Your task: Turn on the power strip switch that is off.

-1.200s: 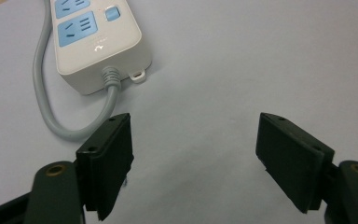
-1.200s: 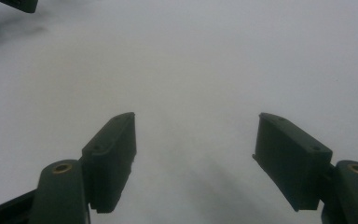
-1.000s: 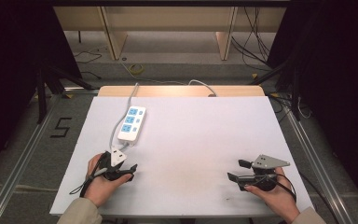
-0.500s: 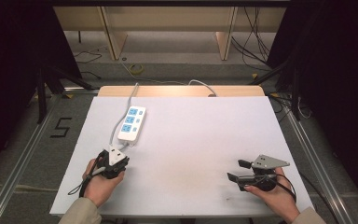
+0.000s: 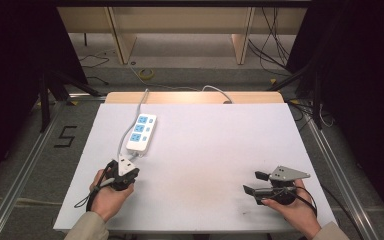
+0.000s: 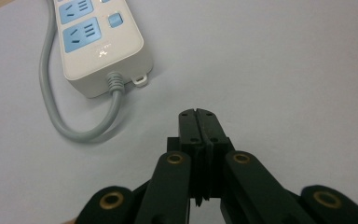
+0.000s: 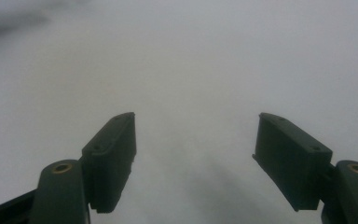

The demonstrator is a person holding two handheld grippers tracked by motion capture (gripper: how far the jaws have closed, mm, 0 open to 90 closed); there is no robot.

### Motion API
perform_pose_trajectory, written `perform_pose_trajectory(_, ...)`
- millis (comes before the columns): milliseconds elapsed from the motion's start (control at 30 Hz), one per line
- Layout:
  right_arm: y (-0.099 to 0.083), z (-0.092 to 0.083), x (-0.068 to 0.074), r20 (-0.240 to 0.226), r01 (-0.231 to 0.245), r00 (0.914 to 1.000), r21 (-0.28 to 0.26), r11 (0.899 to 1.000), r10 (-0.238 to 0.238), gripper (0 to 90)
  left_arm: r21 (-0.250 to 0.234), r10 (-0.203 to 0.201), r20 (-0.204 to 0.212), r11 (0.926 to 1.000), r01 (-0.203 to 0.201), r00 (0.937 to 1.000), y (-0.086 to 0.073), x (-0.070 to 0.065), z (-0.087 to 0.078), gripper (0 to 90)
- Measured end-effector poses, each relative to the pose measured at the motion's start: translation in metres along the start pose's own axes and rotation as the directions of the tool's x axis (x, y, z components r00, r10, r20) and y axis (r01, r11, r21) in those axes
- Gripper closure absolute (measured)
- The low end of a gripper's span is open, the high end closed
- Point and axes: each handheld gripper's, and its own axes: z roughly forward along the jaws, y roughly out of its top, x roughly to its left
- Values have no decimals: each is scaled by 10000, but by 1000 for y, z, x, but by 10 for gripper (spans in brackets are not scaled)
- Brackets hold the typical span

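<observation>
Jaws pressed together with nothing between them: that is how I see my left gripper (image 6: 199,122) in its own view, having just been closing on empty air above the white table (image 5: 220,165). From the high view I find it at the near left of the table (image 5: 121,173), held in the left hand (image 5: 107,195), its tip pointing toward the white power strip (image 5: 141,132). That strip lies flat just beyond the closed tips, near but apart from them, its blue sockets facing up; in the left gripper view its near end (image 6: 103,46) sits at upper left, and its grey cable (image 6: 70,126) loops out of that end and curves back along its side.

At the near right I see the right gripper (image 5: 252,183), in the right hand (image 5: 290,212), well apart from the strip. Its jaws stand wide apart over bare tabletop in the right gripper view (image 7: 193,158), holding nothing.
</observation>
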Motion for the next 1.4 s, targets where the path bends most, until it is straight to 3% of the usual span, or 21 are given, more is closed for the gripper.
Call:
perform_pose_trajectory(133, 0, 0, 0, 2, -22, 10000, -1, 10000, 22, 299, -78, -188, -140, 9998, 187, 9997, 7, 2, 0, 898)
perform_pose_trajectory(633, 0, 1, 0, -24, -26, 10000, 22, 10000, 26, 299, 225, -617, -67, 9978, 619, 9981, 27, 7, 5, 899)
perform_pose_trajectory(1400, -1, 2, 0, -52, -51, 10000, 59, 10000, 51, 300, 446, -802, -196, 9957, 810, 9966, 42, 18, 15, 899)
